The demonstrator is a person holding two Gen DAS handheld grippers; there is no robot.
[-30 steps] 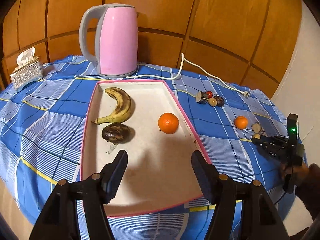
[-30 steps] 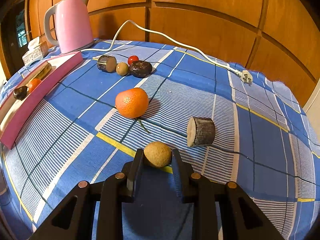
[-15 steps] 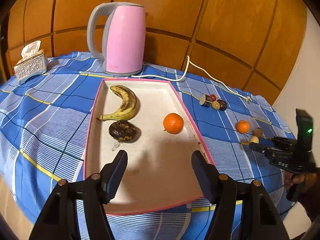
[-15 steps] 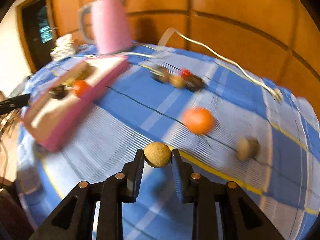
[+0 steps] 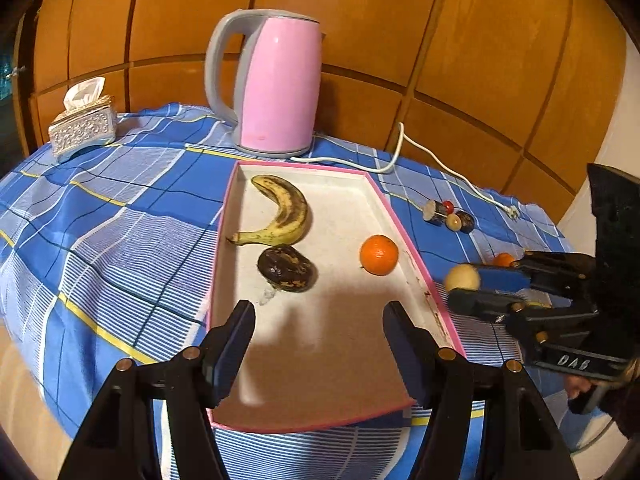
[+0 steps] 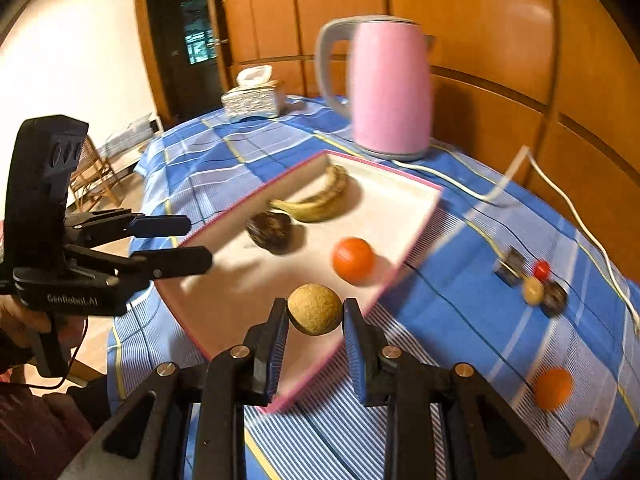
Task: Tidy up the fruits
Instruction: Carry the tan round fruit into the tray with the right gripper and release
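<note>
A pink-rimmed white tray (image 5: pixel 416 248) (image 6: pixel 420 216) lies on the blue checked cloth. In it are a banana (image 5: pixel 286 210) (image 6: pixel 320 200), a dark brown fruit (image 5: pixel 286 268) (image 6: pixel 269 229) and an orange (image 5: pixel 379 255) (image 6: pixel 353 260). My right gripper (image 6: pixel 315 314) (image 5: pixel 464 290) is shut on a small round tan fruit (image 6: pixel 315 309) (image 5: pixel 463 278), held in the air just at the tray's right rim. My left gripper (image 5: pixel 318 326) (image 6: pixel 192 242) stands open over the tray's near end with nothing between its fingers.
A pink kettle (image 5: pixel 276 80) (image 6: pixel 384 88) with a white cord (image 5: pixel 404 152) stands behind the tray, a tissue box (image 5: pixel 82 126) at the far left. On the cloth right of the tray lie another orange (image 6: pixel 552 388), a log-like piece (image 6: pixel 582 434) and a cluster of small fruits (image 6: pixel 532 278).
My right gripper has lifted the tan fruit off the cloth and swung it left to the tray's right rim, rolling as it went. The left gripper has shifted only slightly and stays open.
</note>
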